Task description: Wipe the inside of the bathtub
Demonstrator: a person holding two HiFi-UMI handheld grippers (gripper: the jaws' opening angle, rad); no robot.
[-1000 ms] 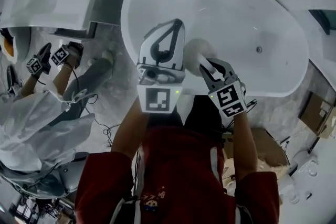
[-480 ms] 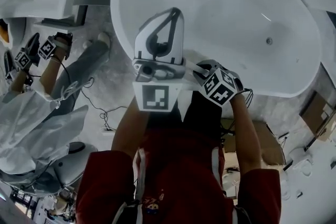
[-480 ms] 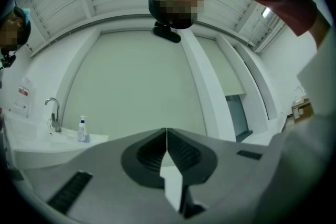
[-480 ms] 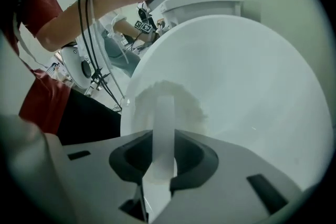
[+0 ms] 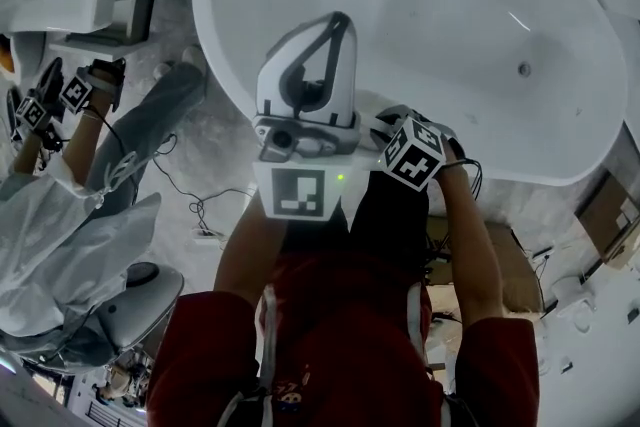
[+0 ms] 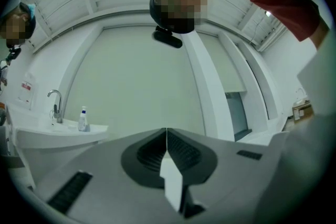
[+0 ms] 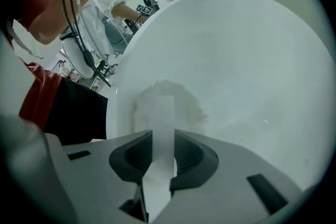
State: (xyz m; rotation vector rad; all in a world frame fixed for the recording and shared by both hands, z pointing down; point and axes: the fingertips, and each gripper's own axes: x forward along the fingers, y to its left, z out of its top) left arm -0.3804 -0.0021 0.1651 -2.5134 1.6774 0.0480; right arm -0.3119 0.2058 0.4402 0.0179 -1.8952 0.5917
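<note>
**Right gripper holds the cloth against the near wall of the tub**

Right gripper [image 7: 163,139] is closed on a strip of white cloth [image 7: 165,102]. The fluffy bulk of the cloth bunches straight ahead of the jaws and appears to be pressed against the inside wall of the bathtub [image 5: 450,15], just under the near rim. In the head view this gripper is tucked low at that rim, right in front of the person's body.

Left gripper [image 6: 166,136] sits just beside it to the left. Its jaws are closed together on nothing and point up and away from the tub, toward the room's wall. It plays no part in the wiping, so the right hand is the one on the job.

From the cloth, the unwiped basin stretches ahead and off to the right. The tub's long axis runs across the head view from left to right, and the person stands at its near long side. The drain [image 5: 523,69] lies well away toward the far right. By my reading, the next stroke should sweep along that long axis, with the cloth kept flat on the curve.

Beyond the tub's left end, another person [image 5: 60,215] crouches on the floor, and a sink [image 6: 58,131] with a bottle [image 6: 82,119] stands further back.
</note>
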